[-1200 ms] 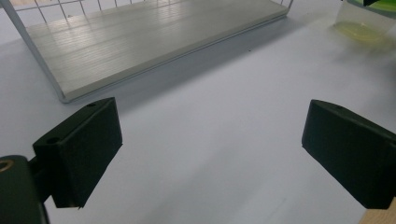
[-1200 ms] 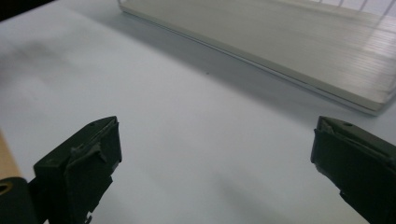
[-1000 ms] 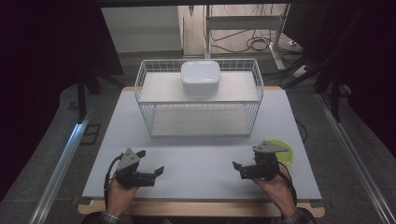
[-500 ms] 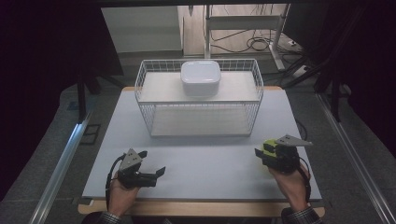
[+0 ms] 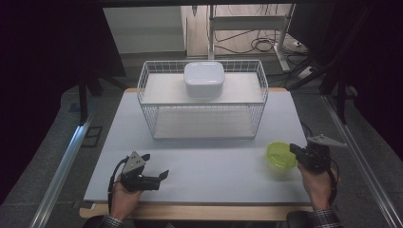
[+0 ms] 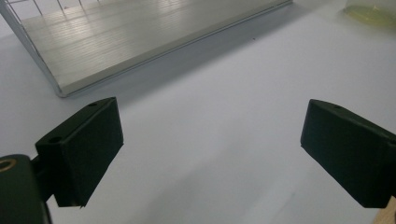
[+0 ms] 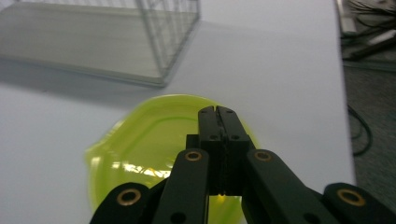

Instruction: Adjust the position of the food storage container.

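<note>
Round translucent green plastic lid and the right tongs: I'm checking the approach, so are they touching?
Cannot tell. In the right gripper view the shut right tongs overlap the green lid; neither that nor the high view shows contact or gap.

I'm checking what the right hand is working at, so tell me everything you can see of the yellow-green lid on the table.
The yellow-green lid is a translucent, plastic-looking piece, roundish with soft corners, a raised rim and a small tab at one edge. It lies flat on the white table, in front of the wire basket's right corner. The right gripper sits over it, jaws pressed together with nothing between them; whether they touch the lid I cannot tell. Nothing else touches it.
</note>
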`<state>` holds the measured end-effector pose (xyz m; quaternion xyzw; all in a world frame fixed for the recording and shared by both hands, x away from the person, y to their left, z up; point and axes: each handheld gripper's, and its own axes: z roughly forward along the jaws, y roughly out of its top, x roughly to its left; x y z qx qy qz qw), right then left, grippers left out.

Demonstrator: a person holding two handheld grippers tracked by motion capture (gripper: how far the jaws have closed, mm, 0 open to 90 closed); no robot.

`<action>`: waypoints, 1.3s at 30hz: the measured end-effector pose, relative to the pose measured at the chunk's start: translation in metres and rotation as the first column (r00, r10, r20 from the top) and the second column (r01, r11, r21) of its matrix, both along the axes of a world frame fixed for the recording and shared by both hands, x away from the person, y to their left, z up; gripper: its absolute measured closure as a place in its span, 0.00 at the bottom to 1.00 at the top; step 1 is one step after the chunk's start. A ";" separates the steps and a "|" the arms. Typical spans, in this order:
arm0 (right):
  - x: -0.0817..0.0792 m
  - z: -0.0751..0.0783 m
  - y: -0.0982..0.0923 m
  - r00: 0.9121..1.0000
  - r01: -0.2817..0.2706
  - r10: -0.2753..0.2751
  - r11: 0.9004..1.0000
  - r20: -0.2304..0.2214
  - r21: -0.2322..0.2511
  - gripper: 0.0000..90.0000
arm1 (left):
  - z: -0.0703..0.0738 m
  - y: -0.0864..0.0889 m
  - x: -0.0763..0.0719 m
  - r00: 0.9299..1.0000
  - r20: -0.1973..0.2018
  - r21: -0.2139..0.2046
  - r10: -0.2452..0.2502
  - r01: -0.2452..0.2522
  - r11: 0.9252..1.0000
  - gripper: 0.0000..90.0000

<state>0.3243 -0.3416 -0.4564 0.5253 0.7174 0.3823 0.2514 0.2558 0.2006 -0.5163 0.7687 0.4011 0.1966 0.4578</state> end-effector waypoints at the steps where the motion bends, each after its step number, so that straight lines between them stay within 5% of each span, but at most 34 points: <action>1: 0.001 -0.001 -0.004 1.000 0.018 -0.018 1.000 -0.005 0.009 1.00 | 0.000 0.000 0.000 1.000 0.000 0.001 0.000 0.000 1.000 0.06; 14: 0.004 -0.016 -0.022 0.992 0.081 -0.084 0.996 -0.089 -0.033 1.00 | -0.003 -0.002 0.001 1.000 -0.016 0.009 -0.012 0.013 1.000 0.06; 39: 0.013 -0.025 0.006 0.991 0.005 -0.004 1.000 -0.136 0.008 0.98 | -0.004 -0.004 0.003 0.999 -0.032 0.000 -0.029 0.029 1.000 0.06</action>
